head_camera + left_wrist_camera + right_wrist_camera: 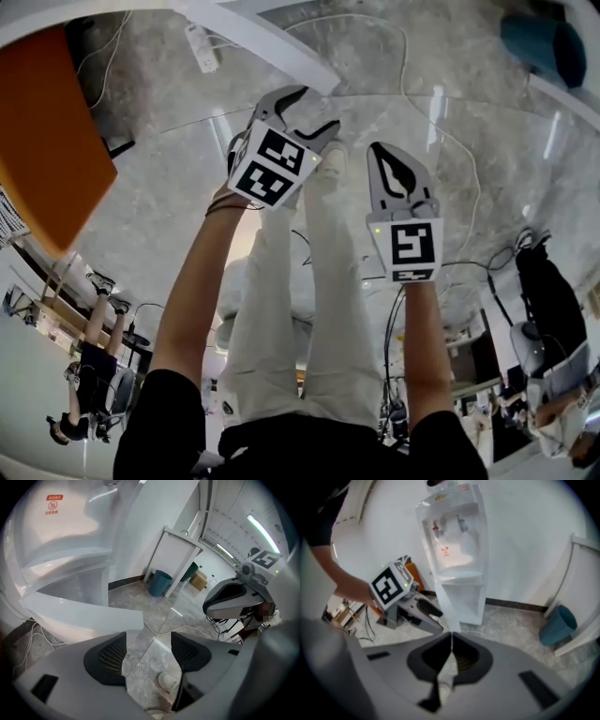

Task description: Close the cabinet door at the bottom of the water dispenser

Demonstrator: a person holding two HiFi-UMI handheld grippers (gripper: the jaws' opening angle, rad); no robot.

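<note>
Here, the left gripper [148, 644] is hovering, jaws wide and empty, beside the open cabinet door [79, 613] under the water dispenser [454, 541]. The right gripper [451, 641] is keeping its jaws pressed together on nothing.

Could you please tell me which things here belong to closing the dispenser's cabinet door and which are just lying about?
Job: water dispenser, open cabinet door, left gripper, right gripper.
Lying about: teal bin, power strip, cardboard box.

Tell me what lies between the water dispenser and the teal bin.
Nothing stands there: the right gripper view shows only bare grey floor between the water dispenser and the teal bin.
</note>
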